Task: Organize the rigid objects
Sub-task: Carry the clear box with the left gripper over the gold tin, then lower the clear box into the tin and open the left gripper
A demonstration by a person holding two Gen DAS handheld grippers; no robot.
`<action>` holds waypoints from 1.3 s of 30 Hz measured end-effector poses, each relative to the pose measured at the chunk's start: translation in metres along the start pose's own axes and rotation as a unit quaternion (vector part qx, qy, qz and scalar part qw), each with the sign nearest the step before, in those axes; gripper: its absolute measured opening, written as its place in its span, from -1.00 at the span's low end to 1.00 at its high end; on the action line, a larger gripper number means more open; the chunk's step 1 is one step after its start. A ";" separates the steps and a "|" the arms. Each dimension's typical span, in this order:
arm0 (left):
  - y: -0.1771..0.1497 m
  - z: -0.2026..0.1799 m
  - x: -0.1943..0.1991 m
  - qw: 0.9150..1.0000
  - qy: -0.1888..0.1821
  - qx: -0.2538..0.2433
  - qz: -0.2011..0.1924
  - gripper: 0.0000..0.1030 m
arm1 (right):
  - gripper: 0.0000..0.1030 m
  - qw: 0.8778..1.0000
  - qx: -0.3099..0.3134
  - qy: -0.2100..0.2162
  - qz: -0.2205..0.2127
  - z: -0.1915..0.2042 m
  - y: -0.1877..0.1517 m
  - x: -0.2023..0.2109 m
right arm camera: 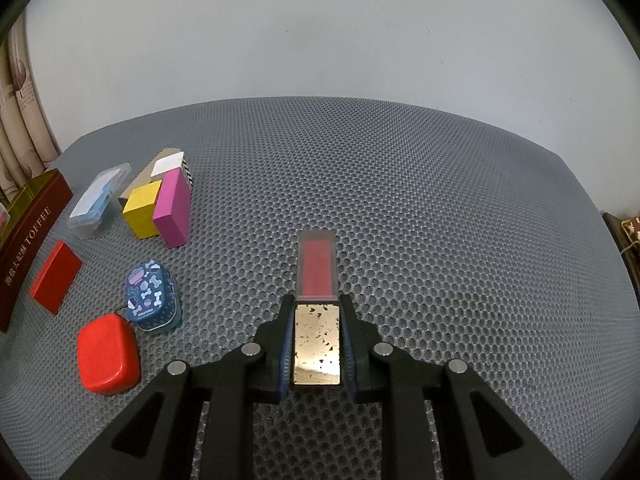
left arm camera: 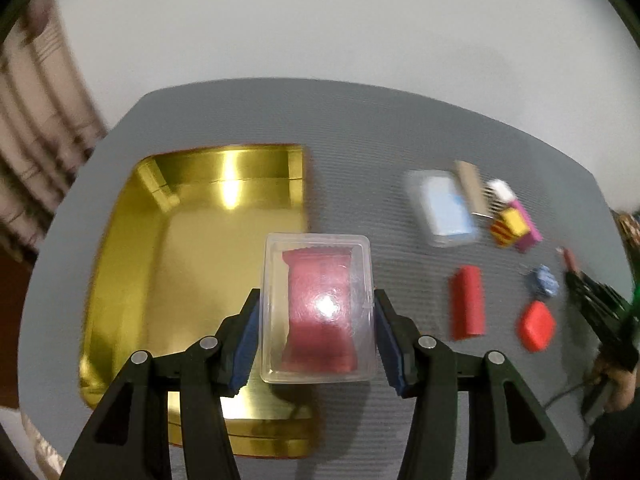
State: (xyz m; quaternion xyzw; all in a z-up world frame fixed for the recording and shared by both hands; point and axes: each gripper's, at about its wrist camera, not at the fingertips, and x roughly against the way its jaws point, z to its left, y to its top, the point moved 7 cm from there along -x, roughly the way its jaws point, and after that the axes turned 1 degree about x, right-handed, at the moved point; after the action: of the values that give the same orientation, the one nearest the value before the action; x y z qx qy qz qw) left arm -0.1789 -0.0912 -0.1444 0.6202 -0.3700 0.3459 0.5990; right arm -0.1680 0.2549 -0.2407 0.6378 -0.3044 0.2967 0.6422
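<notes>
Clear plastic case point(left arm camera: 318, 308) with its red packet sat clamped in my left gripper point(left arm camera: 316, 340) over the gold tin point(left arm camera: 132, 248)'s right rim, so I judged it wise to centre it before lowering, while my right gripper point(right arm camera: 317, 344) pinched the mirrored red stick point(right arm camera: 317, 300).

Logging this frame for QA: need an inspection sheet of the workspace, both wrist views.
Surface: grey mesh mat.
Job's things: gold tin tray; clear box with red packet; red-filled clear tube.
Clutter: pink block, yellow block, bone-print tin, red case, red block, blue clear box.
Grippers: left gripper holds the box; right gripper holds the tube.
Cables: dark cable.
Surroundings: white wall.
</notes>
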 end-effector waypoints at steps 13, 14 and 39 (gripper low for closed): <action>-0.015 0.079 -0.024 0.996 0.059 0.057 0.035 -0.06 | -0.60 1.000 0.001 -0.001 0.000 0.001 -0.001 -0.001; -0.016 0.084 -0.023 0.996 0.063 0.058 0.037 -0.06 | -0.60 1.000 0.001 -0.002 0.000 0.000 -0.001 -0.001; -0.028 0.122 -0.021 0.993 0.085 0.051 0.064 -0.05 | -0.60 1.000 0.004 -0.005 0.001 0.004 0.007 -0.006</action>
State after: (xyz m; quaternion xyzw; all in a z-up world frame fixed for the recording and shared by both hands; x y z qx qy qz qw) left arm -0.1663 -0.2116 -0.1819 0.5933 -0.3384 0.4538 0.5724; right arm -0.1772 0.2511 -0.2403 0.6416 -0.3067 0.2951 0.6381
